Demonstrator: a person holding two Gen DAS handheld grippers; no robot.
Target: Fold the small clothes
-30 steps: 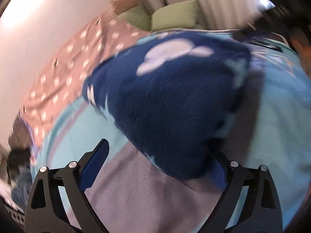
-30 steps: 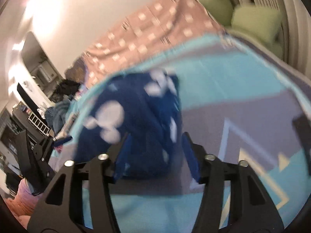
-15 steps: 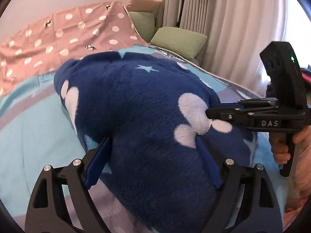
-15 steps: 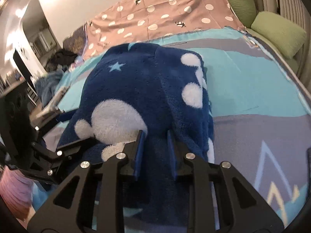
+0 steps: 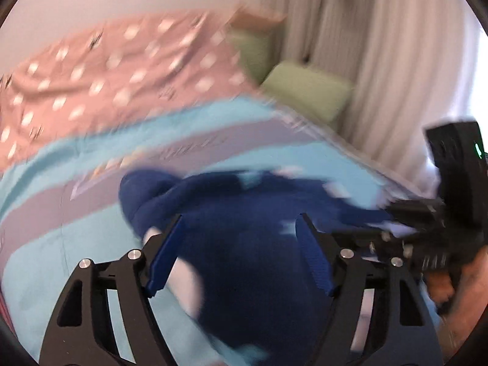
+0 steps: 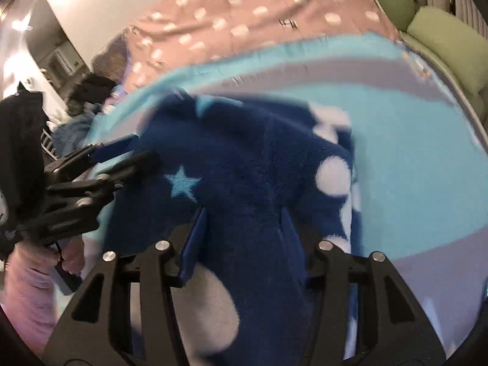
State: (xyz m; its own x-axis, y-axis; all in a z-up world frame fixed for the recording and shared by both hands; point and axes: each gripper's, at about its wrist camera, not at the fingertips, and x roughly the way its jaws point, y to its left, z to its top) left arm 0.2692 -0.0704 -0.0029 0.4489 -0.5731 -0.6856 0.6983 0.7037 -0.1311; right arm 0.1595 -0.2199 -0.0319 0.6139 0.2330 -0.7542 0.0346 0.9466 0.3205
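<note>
Lying across the lower middle of both views, the navy fleece garment (image 6: 259,164), dotted with white spots and pale stars, sits bunched on the turquoise-and-grey blanket (image 6: 411,152) that covers the bed. At the bottom of the right wrist view the right gripper (image 6: 242,231) has its jaws opening, the fleece between the blue pads but no longer visibly pinched, so this reads as the letting-go at the end of a fold. In the left wrist view the left gripper (image 5: 241,244) stands over the near part of the garment with its jaws closing from a wide stance; the pads straddle a hump of fleece without pressing on it, though blur here makes the contact hard to judge. Each tool shows at the edge of the other's view, the left one at the left of the right wrist view beside a pink sleeve (image 6: 27,289). A pink dotted cover (image 5: 100,82) and a green pillow (image 5: 308,91) fill the upper part of the frame.

The garment looks doubled over but lumpy, so I judge the fold part done. The next move calls for a fresh hold on an edge or corner, each gripper on its own side, then smoothing or a further fold
</note>
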